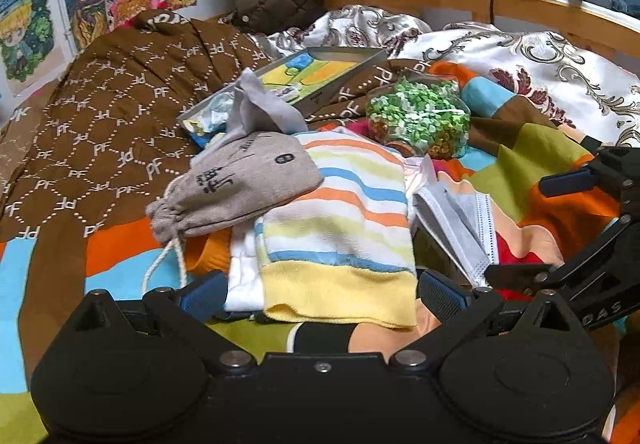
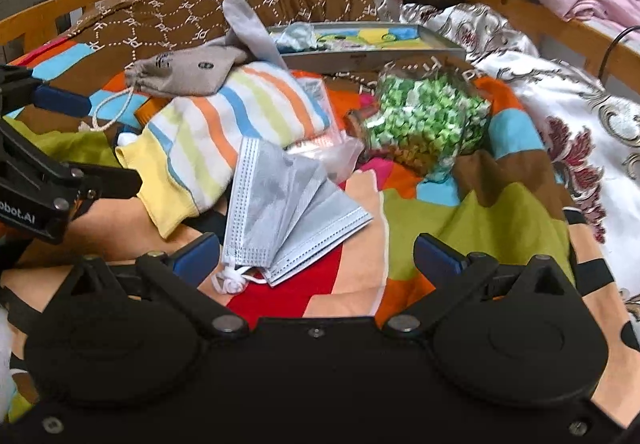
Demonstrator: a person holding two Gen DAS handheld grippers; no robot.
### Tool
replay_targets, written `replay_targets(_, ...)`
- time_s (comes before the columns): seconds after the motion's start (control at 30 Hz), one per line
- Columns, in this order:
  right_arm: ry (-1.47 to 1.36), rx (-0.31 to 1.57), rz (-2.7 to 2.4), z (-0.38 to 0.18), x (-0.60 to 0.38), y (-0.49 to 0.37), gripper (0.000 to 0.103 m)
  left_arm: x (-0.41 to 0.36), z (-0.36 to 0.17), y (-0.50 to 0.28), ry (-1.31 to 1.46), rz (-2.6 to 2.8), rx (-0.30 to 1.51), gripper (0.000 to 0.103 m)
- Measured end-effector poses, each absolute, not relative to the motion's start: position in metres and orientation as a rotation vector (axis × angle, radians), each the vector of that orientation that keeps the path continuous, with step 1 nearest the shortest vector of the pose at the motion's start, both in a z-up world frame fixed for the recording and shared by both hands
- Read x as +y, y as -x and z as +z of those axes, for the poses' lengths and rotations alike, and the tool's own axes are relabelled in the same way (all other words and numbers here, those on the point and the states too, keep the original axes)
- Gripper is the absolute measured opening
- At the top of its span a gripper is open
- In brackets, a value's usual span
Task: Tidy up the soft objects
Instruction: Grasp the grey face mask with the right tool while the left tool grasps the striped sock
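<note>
A striped cloth point(image 1: 340, 212) point(image 2: 240, 112) with a yellow hem lies on the patchwork bedspread point(image 1: 120, 264). My left gripper point(image 1: 322, 296) point(image 2: 92, 140) is open, and the yellow hem sits between its blue pads. A beige drawstring pouch point(image 1: 240, 184) point(image 2: 184, 72) rests on the cloth's far left corner, with a grey sock point(image 1: 256, 108) point(image 2: 248, 28) behind it. Grey face masks point(image 2: 280, 204) point(image 1: 460, 220) lie just ahead of my right gripper point(image 2: 318, 256) point(image 1: 536, 228), which is open and holds nothing.
A clear container of green pieces point(image 1: 420, 116) point(image 2: 428, 120) lies on its side to the right. Behind the pile sits a shallow metal box point(image 1: 312, 72) point(image 2: 360, 40). A brown patterned quilt point(image 1: 120, 104), a floral pillow point(image 2: 560, 104) and the wooden bed rail point(image 1: 520, 4) ring the area.
</note>
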State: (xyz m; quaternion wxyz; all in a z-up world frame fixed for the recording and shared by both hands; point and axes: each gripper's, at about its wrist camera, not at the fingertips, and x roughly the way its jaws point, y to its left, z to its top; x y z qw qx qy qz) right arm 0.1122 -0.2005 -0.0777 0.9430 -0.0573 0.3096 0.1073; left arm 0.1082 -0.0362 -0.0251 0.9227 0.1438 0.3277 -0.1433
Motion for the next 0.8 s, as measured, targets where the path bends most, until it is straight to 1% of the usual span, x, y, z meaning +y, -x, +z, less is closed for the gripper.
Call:
replay_targets(0.1, 0.129, 0.639, 0.231, -0.083, -0.199, -0.117, 0.102, -0.041, -0.025, -0.115, -0.286, -0.312, 0.678, 0.101)
replay_targets(0.27, 0.158, 0.608, 0.235, -0.087, -0.196, -0.12, 0.101, -0.047, -0.023, -0.129, -0.293, -0.331, 0.688, 0.091)
replay_targets(0.33, 0.158, 0.597, 0.233, -0.087, -0.196, -0.123, 0.093, -0.047, -0.023, -0.134, -0.282, -0.331, 0.701, 0.088)
replay_targets(0.4, 0.146, 0.594, 0.244, -0.087, -0.197, -0.124, 0.082, -0.047, -0.023, -0.14, -0.264, -0.328, 0.718, 0.084)
replay_targets(0.5, 0.131, 0.603, 0.261, -0.088, -0.198, -0.127, 0.077, -0.049, -0.025, -0.147, -0.245, -0.332, 0.742, 0.077)
replay_targets(0.67, 0.12, 0.602, 0.307, -0.089, -0.193, -0.128, 0.073, -0.056, -0.027, -0.158, -0.235, -0.352, 0.781, 0.068)
replay_targets(0.73, 0.123, 0.607, 0.316, -0.091, -0.191, -0.129, 0.072, -0.057, -0.028, -0.163, -0.216, -0.346, 0.803, 0.057)
replay_targets(0.8, 0.123, 0.615, 0.315, -0.093, -0.19, -0.132, 0.072, -0.057, -0.029, -0.169, -0.198, -0.334, 0.826, 0.049)
